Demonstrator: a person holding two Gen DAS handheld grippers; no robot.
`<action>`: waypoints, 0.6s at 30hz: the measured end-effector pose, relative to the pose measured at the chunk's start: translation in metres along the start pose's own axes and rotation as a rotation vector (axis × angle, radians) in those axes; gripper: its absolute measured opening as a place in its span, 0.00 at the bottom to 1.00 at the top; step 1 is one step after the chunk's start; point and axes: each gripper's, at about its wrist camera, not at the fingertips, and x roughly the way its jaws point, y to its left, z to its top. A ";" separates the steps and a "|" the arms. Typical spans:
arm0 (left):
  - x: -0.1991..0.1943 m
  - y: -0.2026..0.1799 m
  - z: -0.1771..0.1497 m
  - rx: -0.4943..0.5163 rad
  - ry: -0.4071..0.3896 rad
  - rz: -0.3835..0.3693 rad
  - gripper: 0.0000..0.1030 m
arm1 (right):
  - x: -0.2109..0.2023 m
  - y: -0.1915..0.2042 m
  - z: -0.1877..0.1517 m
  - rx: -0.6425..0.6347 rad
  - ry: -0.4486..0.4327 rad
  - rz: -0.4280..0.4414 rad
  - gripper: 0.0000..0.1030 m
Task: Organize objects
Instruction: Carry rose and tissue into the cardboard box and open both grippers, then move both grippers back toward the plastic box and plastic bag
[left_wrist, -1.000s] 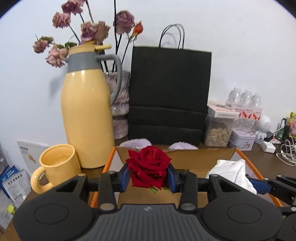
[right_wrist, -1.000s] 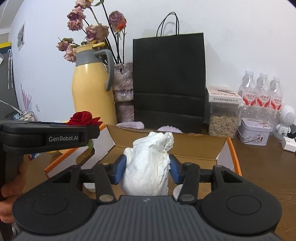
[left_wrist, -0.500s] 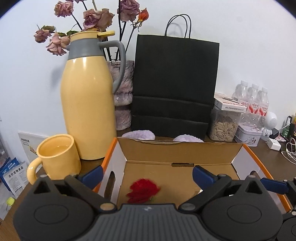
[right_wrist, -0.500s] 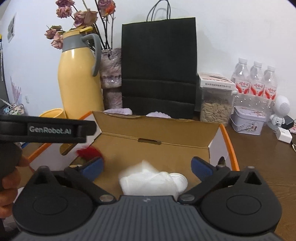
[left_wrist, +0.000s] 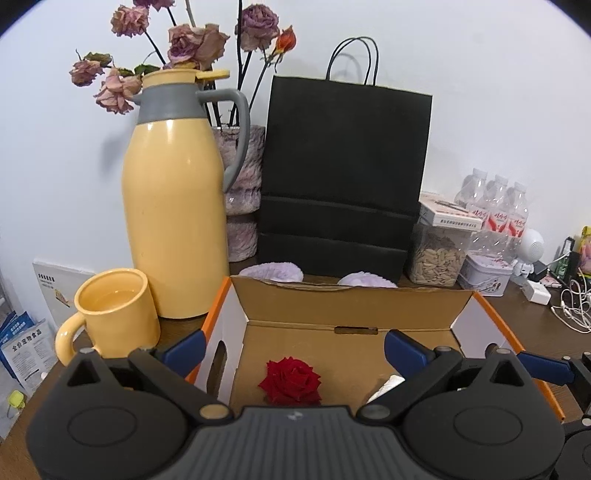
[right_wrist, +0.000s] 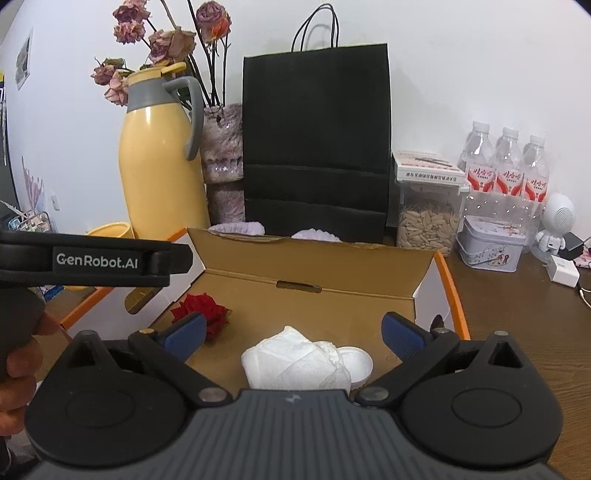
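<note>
Now the cardboard box (right_wrist: 317, 258) holds a red rose (left_wrist: 290, 380) and crumpled tissue (right_wrist: 295, 363).

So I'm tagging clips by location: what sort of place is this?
Probably a home or small office desk against a wall, used as a catch-all. A thermos and mug sit by dried roses, with bottled water, a seed jar and charger cables to one side.

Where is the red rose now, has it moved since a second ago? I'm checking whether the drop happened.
Yes. The red rose has dropped from between the left gripper jaws, now open, onto the cardboard box floor.
</note>
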 end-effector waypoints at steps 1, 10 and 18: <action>-0.003 0.000 0.000 0.001 -0.005 -0.001 1.00 | -0.003 0.000 0.000 -0.001 -0.006 0.000 1.00; -0.035 0.001 0.001 -0.011 -0.050 -0.012 1.00 | -0.028 0.004 0.001 -0.007 -0.047 -0.004 1.00; -0.072 0.011 -0.010 -0.024 -0.064 -0.030 1.00 | -0.059 0.016 -0.007 -0.031 -0.066 -0.009 1.00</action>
